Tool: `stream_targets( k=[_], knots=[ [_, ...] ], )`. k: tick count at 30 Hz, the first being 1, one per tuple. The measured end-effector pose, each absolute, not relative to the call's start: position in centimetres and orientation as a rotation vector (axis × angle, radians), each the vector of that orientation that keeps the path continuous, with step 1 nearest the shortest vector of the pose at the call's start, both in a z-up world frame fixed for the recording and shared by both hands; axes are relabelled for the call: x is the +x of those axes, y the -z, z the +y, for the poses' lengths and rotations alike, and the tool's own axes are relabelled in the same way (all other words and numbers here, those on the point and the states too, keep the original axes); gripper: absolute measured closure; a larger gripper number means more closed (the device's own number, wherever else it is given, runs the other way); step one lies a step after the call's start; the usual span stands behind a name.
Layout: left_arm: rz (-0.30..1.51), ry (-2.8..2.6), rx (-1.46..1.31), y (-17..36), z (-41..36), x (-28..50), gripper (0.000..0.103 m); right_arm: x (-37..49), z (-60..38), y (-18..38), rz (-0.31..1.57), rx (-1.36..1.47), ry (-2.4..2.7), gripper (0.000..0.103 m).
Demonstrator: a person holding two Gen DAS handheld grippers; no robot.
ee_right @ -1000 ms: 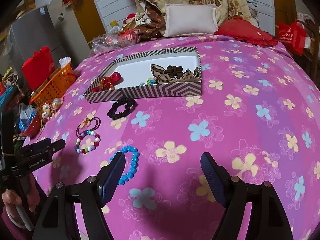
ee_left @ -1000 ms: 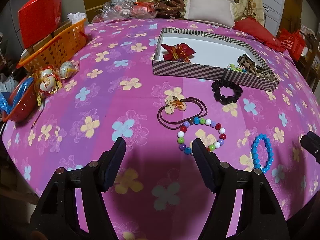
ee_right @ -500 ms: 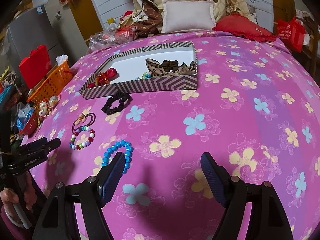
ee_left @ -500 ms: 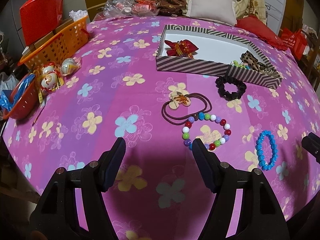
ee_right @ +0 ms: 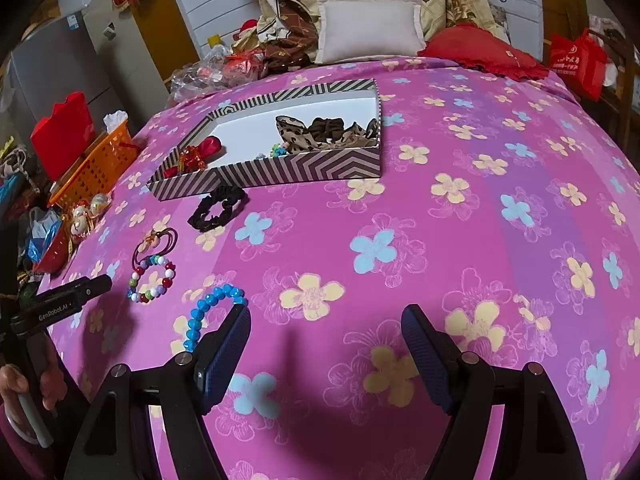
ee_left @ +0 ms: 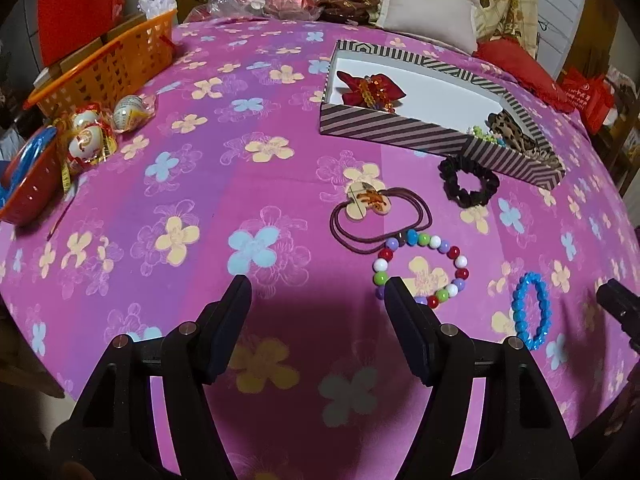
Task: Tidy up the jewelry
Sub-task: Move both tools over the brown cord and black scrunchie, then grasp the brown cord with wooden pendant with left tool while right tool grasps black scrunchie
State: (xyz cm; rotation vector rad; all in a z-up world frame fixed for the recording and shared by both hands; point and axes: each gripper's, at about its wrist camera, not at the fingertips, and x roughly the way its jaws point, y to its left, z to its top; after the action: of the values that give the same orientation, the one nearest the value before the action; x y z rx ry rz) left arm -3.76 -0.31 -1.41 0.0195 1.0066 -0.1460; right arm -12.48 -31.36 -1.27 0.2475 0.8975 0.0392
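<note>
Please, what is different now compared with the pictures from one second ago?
Both open tongs, left tongs and right tongs, advanced: the round multicoloured bead bracelet and blue bead bracelet now sit beside their fingers. Nothing was gripped or released. The black scrunchie and striped cardboard box did not move.

- Surface: bed covered with pink-purple floral sheet (ee_left: 208,184).
- Striped box (ee_left: 396,130) lies on the sheet toward the far side; open top, white inside.
- Black scrunchie (ee_left: 469,186) just beside the box's near wall.
- Brown hair tie with flat charm (ee_left: 380,216) nearer the front, touching the multicolour bead bracelet (ee_left: 420,268).
- Blue bead bracelet (ee_left: 531,311) to the right of that, apart from it.
- Orange basket (ee_left: 108,68) at the left edge; wrapped eggs (ee_left: 104,128) and red bowl (ee_left: 28,196) beside it.
- Beige pillow (ee_right: 370,28) and red cushion (ee_right: 480,54) at the far end.
</note>
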Motion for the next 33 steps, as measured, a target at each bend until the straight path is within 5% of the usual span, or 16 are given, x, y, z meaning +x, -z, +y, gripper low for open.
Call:
stream_targets(
  k=[28,33],
  knots=[
    [1.084,0.145,0.082,4.1,-4.3,5.0,0.034,-4.2,-25.9,0.8,0.878,0.17,-0.19,0.027],
    [1.071,0.153,0.058,3.8,-3.1,5.2,0.06,-0.3,-24.4,1.8,0.913,0.161,-0.191,0.028]
  ],
)
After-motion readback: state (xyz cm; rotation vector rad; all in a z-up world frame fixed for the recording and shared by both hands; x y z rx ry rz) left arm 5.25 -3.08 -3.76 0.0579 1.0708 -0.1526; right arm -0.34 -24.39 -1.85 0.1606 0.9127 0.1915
